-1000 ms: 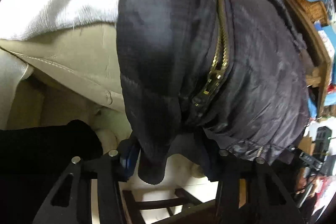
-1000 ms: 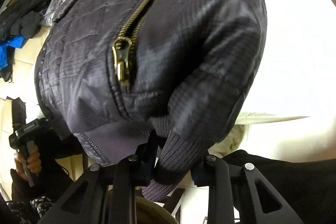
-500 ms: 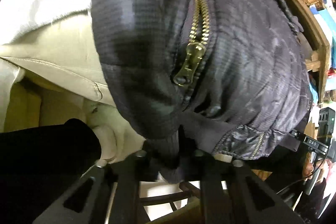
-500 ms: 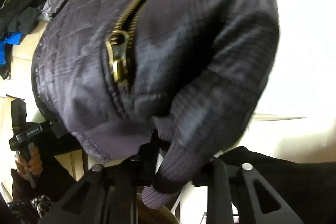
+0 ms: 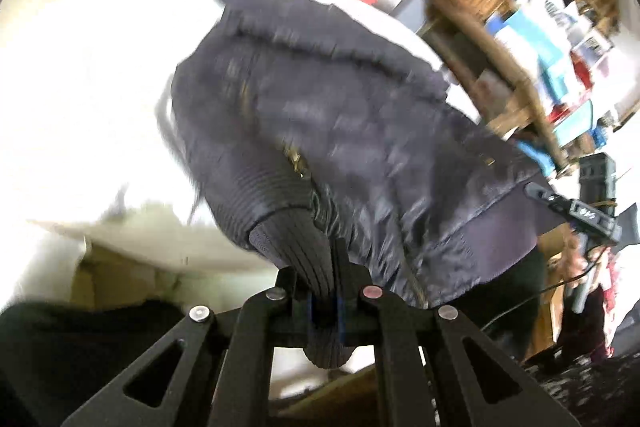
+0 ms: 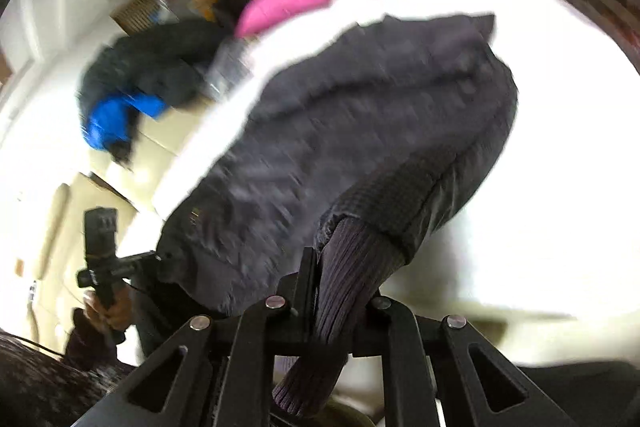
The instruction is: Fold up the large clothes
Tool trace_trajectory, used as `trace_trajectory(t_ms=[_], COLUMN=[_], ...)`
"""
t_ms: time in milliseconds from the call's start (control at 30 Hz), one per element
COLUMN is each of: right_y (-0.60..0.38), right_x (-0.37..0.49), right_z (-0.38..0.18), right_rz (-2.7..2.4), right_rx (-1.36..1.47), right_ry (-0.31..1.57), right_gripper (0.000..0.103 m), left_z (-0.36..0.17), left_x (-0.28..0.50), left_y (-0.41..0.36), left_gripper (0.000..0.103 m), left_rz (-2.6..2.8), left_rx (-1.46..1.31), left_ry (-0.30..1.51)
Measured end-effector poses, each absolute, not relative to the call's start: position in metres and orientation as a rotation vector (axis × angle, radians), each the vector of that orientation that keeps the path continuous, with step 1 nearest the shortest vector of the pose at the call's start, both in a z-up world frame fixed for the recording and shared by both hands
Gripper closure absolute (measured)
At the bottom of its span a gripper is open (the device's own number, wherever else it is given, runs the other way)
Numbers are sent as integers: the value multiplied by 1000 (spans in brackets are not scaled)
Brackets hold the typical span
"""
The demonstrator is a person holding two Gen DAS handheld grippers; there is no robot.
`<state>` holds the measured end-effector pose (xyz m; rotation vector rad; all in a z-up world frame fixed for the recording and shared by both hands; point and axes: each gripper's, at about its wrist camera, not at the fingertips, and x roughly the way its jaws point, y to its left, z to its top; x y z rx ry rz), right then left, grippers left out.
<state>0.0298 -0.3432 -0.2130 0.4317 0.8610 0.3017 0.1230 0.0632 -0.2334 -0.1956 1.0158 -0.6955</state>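
Left gripper [image 5: 325, 283] clamped tight on one ribbed cuff [image 5: 296, 247] of the dark jacket [image 5: 360, 131], right gripper [image 6: 340, 291] clamped on the other cuff [image 6: 352, 267], jacket body draped beyond both fingertips over white bedding [image 5: 80, 87].

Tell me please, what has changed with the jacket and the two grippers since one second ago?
Both grippers closed on the dark jacket's ribbed cuffs: the left gripper on one cuff, the right gripper on the other. Both then rose, lifting the jacket's near edge off the white cover. The jacket's far part remains on the cover.
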Motion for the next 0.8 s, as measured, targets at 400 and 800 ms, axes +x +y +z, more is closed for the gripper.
trace_trajectory(t_ms=[400, 800], right_y=[-403, -473], right_x=[90, 287], right_z=[-138, -140], right_rz=[251, 125], right_rx=[609, 784], right_ry=[582, 490], right_gripper=[92, 92], left_z=[-133, -111], left_x=[235, 421], left_y=[63, 8], left_gripper=[94, 94], left_rz=[-691, -581], left_rx=[-353, -414], left_ry=[765, 708])
